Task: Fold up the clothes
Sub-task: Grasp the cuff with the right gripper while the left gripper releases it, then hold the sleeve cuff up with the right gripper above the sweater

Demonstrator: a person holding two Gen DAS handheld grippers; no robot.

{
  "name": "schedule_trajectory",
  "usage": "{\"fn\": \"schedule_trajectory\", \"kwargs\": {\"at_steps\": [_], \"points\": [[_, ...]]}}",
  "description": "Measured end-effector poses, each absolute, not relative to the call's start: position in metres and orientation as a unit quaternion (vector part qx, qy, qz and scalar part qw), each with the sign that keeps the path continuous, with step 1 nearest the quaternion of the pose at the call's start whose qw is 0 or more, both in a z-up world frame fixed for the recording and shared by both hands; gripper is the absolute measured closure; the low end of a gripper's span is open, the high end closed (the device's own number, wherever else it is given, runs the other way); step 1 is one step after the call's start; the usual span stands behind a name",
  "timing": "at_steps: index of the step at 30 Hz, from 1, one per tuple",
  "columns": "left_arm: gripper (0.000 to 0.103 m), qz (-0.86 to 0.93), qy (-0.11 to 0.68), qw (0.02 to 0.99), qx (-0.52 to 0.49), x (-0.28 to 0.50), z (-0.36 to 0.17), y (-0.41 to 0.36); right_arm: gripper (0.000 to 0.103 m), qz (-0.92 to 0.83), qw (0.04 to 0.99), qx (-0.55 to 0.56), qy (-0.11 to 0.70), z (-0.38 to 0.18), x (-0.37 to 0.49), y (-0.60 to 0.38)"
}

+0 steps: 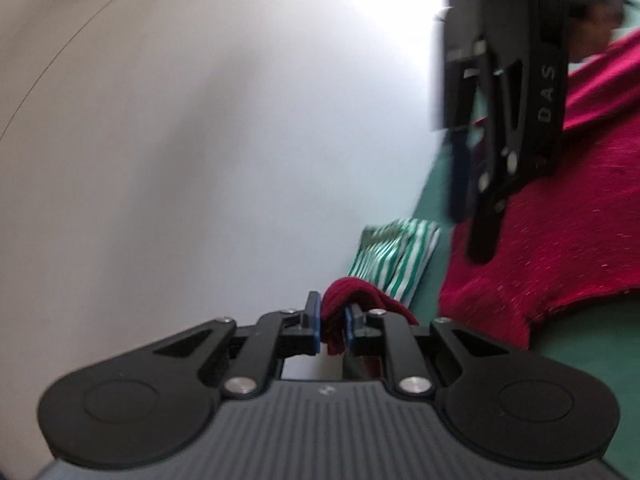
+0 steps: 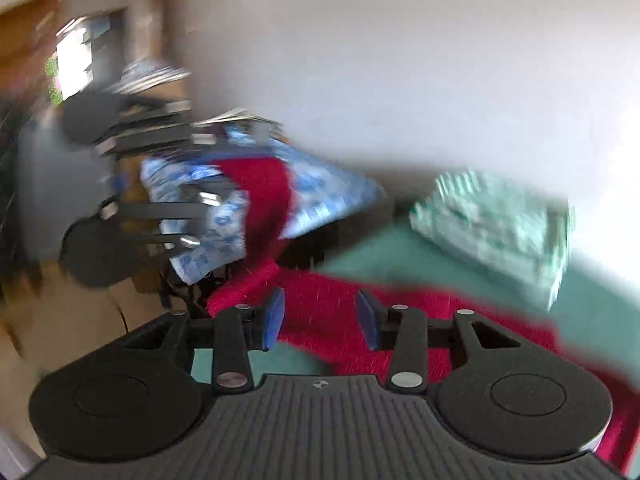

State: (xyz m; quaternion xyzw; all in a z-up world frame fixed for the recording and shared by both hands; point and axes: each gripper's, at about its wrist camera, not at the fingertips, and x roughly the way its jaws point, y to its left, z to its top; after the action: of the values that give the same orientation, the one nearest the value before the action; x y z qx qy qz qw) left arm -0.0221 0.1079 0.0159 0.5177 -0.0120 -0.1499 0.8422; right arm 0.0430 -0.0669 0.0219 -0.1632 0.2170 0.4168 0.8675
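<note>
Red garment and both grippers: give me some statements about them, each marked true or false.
1. The left gripper is shut on a bunch of the red garment. True.
2. The right gripper is clamped on the striped cloth. False: its jaws stand open, with red fabric behind the gap.
3. The red garment lies on a green surface. True.
4. The striped cloth is blue and yellow. False: it is green and white.
5. The striped cloth sits on top of the red garment. False: it lies beside it.
</note>
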Motion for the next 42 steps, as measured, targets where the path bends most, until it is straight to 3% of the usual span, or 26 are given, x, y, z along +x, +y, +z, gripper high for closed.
{"fn": "schedule_trajectory", "kwargs": {"at_steps": [3,7,9,11,13,14,18,20,25,29,32,35,42], "points": [[0.087,-0.18,-0.017,0.827,0.533,-0.02,0.03,0.106,0.06,0.441,0.848,-0.241,0.169,0.029,0.034,-0.061],[0.087,-0.204,-0.021,0.816,0.54,-0.024,0.046,0.101,0.058,0.473,0.83,-0.263,0.136,0.044,0.034,-0.057],[0.087,-0.214,-0.023,0.815,0.538,-0.028,0.051,0.097,0.049,0.477,0.829,-0.268,0.117,0.049,0.034,-0.053],[0.084,-0.224,-0.025,0.814,0.535,-0.032,0.054,0.093,0.051,0.478,0.828,-0.275,0.101,0.052,0.034,-0.048],[0.083,-0.228,-0.024,0.813,0.536,-0.034,0.054,0.089,0.062,0.484,0.826,-0.273,0.098,0.054,0.036,-0.045],[0.081,-0.226,-0.025,0.813,0.537,-0.034,0.053,0.089,0.081,0.487,0.825,-0.269,0.101,0.054,0.038,-0.044],[0.067,-0.196,-0.018,0.822,0.534,-0.031,0.05,0.093,0.089,0.463,0.832,-0.277,0.127,0.052,0.047,-0.037],[0.049,-0.169,-0.012,0.835,0.523,-0.033,0.05,0.099,0.089,0.445,0.839,-0.279,0.142,0.051,0.053,-0.034],[0.058,-0.193,0.076,0.889,0.409,-0.034,0.038,0.096,0.089,0.377,0.887,-0.18,0.196,0.076,0.093,-0.036],[0.057,-0.228,0.145,0.912,0.309,-0.039,0.016,0.079,0.089,0.338,0.907,-0.053,0.245,0.097,0.123,-0.05],[0.051,-0.219,0.16,0.918,0.288,-0.026,-0.016,0.04,0.089,0.328,0.908,0.021,0.259,0.111,0.121,-0.063],[0.052,-0.171,0.174,0.935,0.257,0.005,-0.044,0.016,0.089,0.325,0.906,0.055,0.265,0.125,0.115,-0.06],[0.054,-0.038,0.211,0.953,0.214,0.06,-0.052,0.024,0.089,0.285,0.929,0.093,0.218,0.159,0.107,-0.069]]}}
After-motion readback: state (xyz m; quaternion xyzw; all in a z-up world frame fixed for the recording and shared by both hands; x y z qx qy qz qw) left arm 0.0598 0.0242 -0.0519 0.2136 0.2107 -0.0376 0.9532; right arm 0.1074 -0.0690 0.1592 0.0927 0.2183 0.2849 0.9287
